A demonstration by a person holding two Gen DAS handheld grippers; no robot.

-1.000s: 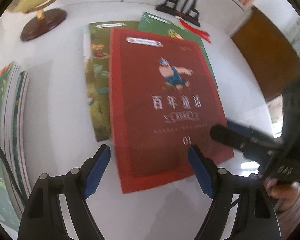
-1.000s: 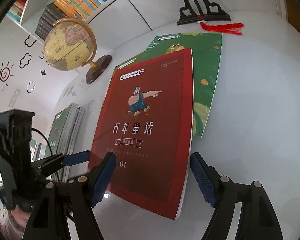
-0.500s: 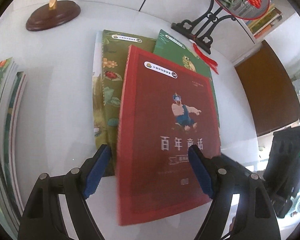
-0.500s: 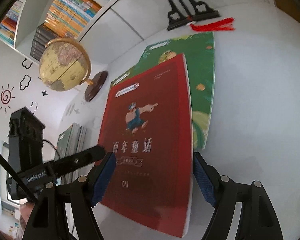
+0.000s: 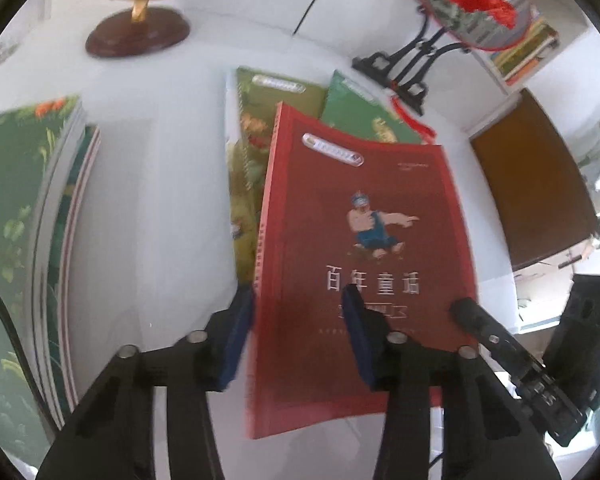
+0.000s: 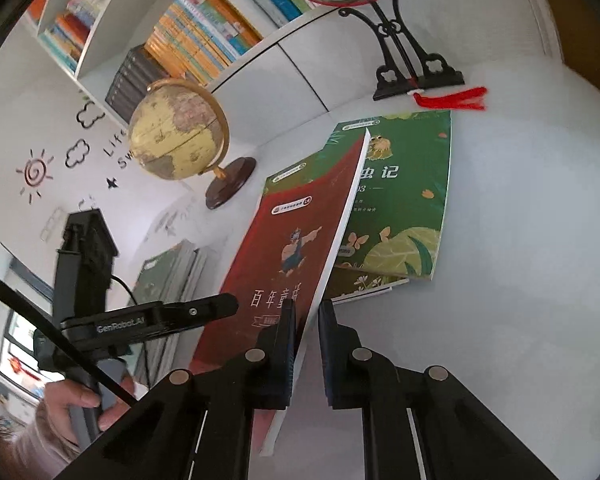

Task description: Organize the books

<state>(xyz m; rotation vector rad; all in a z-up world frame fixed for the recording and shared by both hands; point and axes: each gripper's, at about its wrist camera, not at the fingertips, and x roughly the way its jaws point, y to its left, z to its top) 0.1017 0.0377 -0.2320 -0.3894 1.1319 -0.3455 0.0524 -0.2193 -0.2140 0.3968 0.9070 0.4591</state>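
The thin red paperback book with a cartoon figure on its cover was tilted up off the white bench, its near end raised and its far end still over the two green paperback books lying beneath it at the middle of the bench. The left claw straddled the book's near left corner: its left blue pad sat against the spine edge and its right pad lay over the cover near the title. Its jaws were closing with the book between them, at a middling gap, and whether the pads were already pressing could not be told through the blur. The right claw was drawn narrow on the book's near right edge, one pad over the cover and one under it, gripping it. In the right wrist view a hand held the handle of the left claw at the lower left.

A second stack of green-covered books lay at the left side of the bench, well apart from the lifted book. A yellow globe on a dark wooden base stood at the far left. A round embroidered fan with red flowers on a black stand stood at the far right, and its red tassel trailed onto the bench just beyond the green books.
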